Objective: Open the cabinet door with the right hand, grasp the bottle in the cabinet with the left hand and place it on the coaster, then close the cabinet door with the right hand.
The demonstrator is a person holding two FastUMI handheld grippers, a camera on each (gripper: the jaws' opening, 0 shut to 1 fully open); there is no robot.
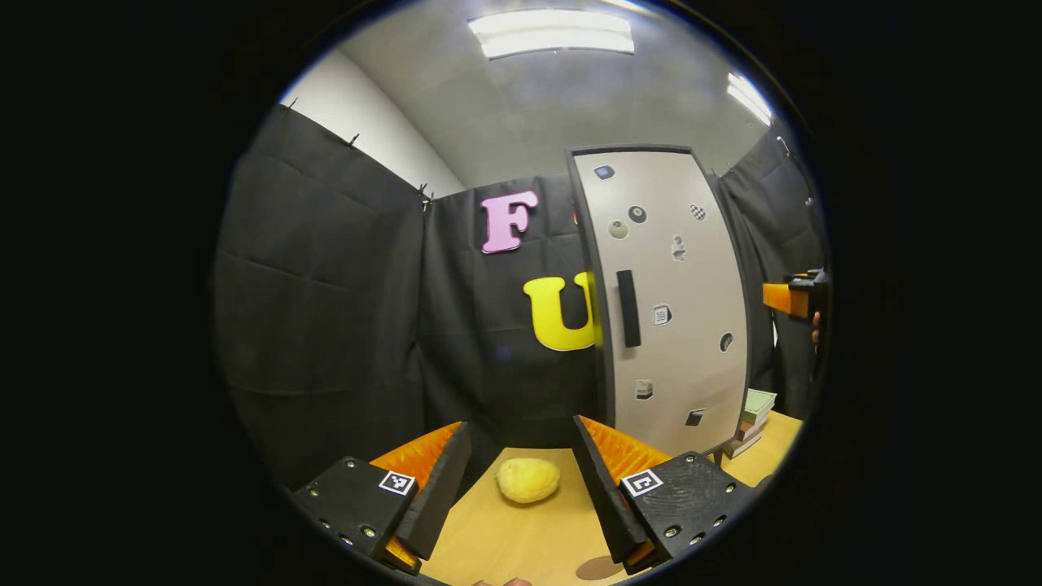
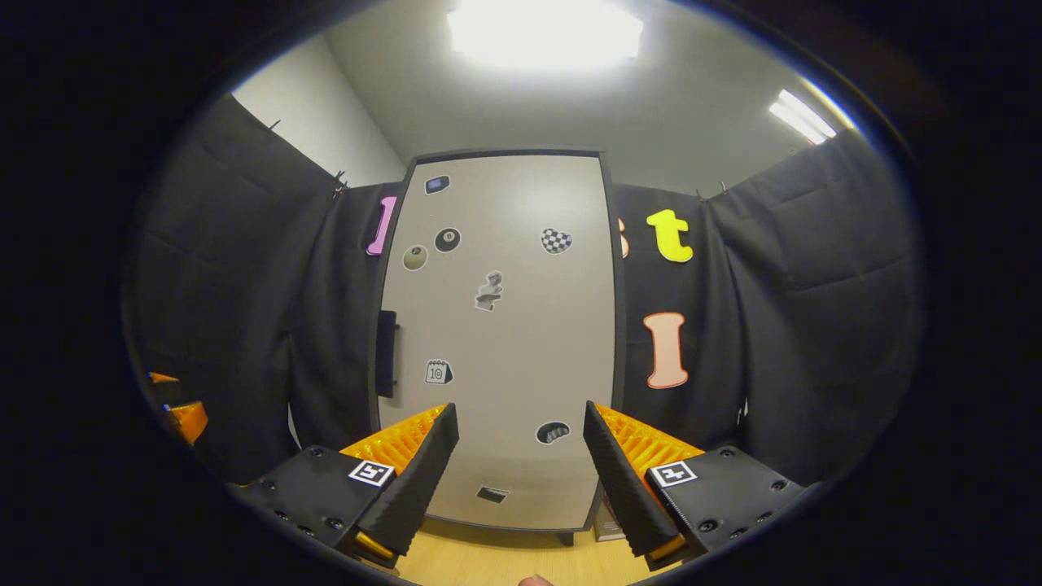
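Cabinet door (image 2: pixel 505 342): closed, dotted with stickers, dark handle (image 2: pixel 387 353) on its left edge.
Left hand-held gripper (image 1: pixel 521 488): fingers spread, empty, above the counter (image 1: pixel 521 537) near a yellow lemon-like object (image 1: pixel 527 479).
Right hand-held gripper (image 2: pixel 521 480): fingers spread, empty, facing the door.
Coaster (image 1: pixel 598 567): brown disc on the counter.

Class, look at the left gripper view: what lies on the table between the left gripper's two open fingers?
A yellow lemon-like fruit lies on the wooden table, ahead of the left gripper and untouched by either finger.
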